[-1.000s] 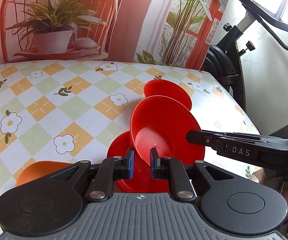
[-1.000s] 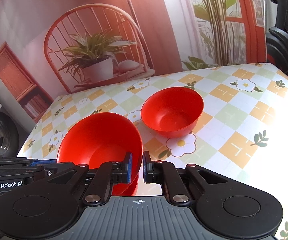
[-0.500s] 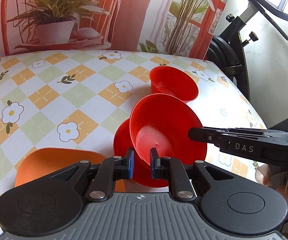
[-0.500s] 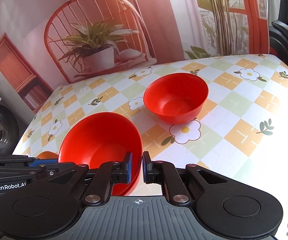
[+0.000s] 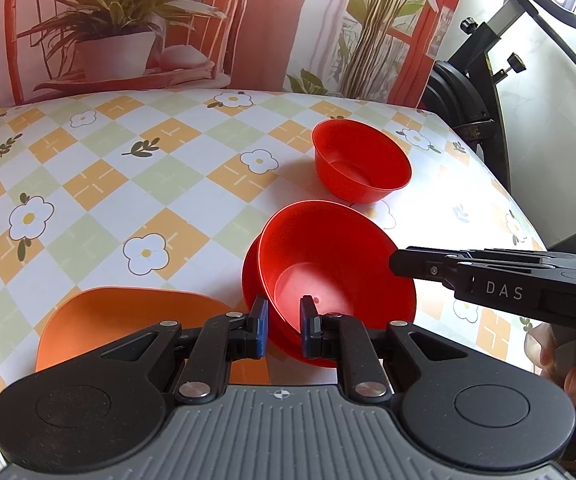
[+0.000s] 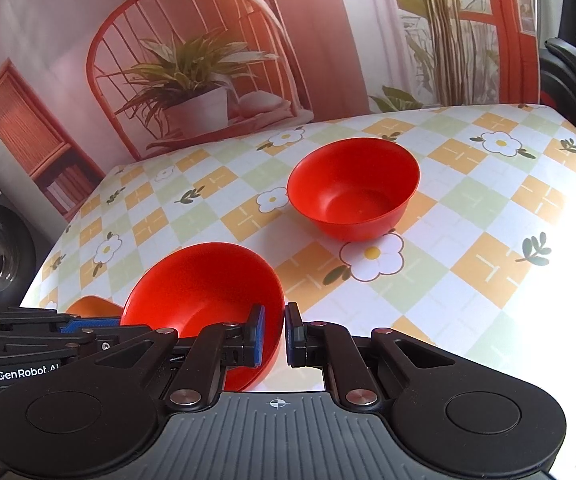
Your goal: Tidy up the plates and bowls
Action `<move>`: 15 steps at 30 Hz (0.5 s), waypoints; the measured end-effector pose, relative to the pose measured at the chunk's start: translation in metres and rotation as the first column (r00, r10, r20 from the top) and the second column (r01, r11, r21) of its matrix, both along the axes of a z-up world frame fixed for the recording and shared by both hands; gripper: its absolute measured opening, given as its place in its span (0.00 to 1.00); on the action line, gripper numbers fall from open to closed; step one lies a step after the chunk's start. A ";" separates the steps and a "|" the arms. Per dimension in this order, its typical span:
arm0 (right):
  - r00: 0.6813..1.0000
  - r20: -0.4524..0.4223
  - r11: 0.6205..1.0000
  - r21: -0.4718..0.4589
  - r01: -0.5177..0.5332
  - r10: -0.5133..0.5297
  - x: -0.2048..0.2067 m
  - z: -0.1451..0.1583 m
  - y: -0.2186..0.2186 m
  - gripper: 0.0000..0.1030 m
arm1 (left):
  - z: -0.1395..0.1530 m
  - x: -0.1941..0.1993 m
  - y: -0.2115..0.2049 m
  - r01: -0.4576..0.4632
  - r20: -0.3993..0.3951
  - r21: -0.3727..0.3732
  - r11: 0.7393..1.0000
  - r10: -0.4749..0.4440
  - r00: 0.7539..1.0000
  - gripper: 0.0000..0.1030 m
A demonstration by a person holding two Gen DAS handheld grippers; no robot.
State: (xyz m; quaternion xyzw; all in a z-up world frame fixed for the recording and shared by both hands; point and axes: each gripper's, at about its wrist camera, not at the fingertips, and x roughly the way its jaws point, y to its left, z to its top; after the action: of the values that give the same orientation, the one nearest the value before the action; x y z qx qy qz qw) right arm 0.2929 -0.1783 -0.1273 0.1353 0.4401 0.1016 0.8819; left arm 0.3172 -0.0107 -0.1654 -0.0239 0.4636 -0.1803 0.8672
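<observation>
On the flowered bench (image 5: 88,184), mid-tidy: near red bowl (image 5: 336,264), tilted and pinched at the rim from two sides. Left tool (image 5: 282,328) narrowed almost shut across the bowl's near wall, one pad outside and one inside. Right tool (image 6: 274,334) likewise closed to a thin gap on the opposite rim, with nothing else in either grip. Beneath the bowl, a second red rim (image 5: 248,276), plate or bowl impossible to say, and no telling whether resting on it or just clear. Just beside, toward the left tool, an orange plate (image 5: 128,316) flat on the cloth. Well apart, toward the far right corner, a far red bowl (image 5: 362,166), upright and empty. Judged light, stiff and smooth, probably plastic: unlikely to break, but glossy enough to slide between the pads, and prone to swing if gripped on one side only. Best taken as here, low over the rim with a pad on each face of the wall, and kept level on the way to a stack.
</observation>
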 end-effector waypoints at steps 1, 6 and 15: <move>1.000 0.000 1.000 0.000 0.000 0.000 0.000 0.000 0.000 0.09 | -0.001 0.000 0.000 0.000 -0.001 0.003 1.000 0.000 1.000 0.16; 1.000 0.001 1.000 0.002 0.002 -0.002 0.000 0.000 0.000 0.09 | -0.002 0.003 -0.002 0.006 -0.003 0.015 1.000 -0.006 1.000 0.16; 1.000 0.002 1.000 0.004 0.015 -0.015 0.001 -0.001 -0.003 0.09 | -0.003 0.004 -0.007 0.027 0.035 0.083 0.996 -0.030 0.999 0.31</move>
State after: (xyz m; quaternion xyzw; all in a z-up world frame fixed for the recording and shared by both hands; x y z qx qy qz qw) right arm 0.2944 -0.1815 -0.1278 0.1401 0.4379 0.0961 0.8828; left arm 0.3208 -0.0180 -0.1689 0.0220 0.4552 -0.1736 0.8730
